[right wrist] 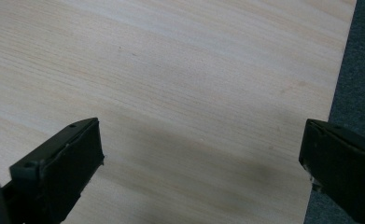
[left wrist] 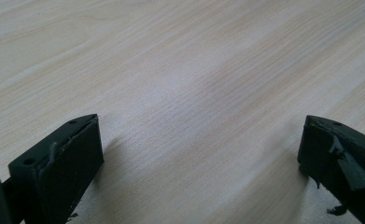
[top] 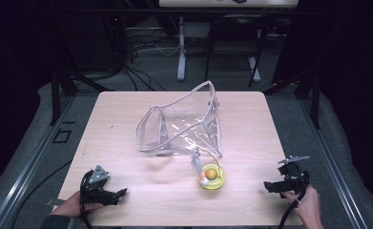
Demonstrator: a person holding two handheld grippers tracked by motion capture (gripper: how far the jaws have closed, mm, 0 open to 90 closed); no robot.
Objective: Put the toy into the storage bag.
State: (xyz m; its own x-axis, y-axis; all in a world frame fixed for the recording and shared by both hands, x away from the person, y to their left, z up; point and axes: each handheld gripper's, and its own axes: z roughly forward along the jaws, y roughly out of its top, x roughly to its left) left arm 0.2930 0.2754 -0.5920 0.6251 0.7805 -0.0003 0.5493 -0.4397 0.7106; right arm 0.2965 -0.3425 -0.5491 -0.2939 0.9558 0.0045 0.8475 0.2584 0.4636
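Pale wooden table (top: 127, 124), grey carpet (top: 46, 114), dark room

High view above the near edge, facing forward and down; both gripper views close over the shared table (top: 127, 114).

Left front: your left tool (top: 122, 192) sits low at the near left corner of the worktop (top: 127, 119), jaws wide apart, with bare wood ahead of it.
Right front: your right tool (top: 266, 186) is near the right edge, jaws wide apart; the right gripper view shows bare wood between them and grey floor (right wrist: 357, 70) beyond the edge.
Centre: the clear plastic bag (top: 184, 124) stands in the middle and blocks a straight pass to the far side.
Near centre: the yellow dish (top: 212, 177) lies just in front of the bag, with a small clear piece (top: 196, 161) between them.
Side lanes: you have open wood left and right of the bag.
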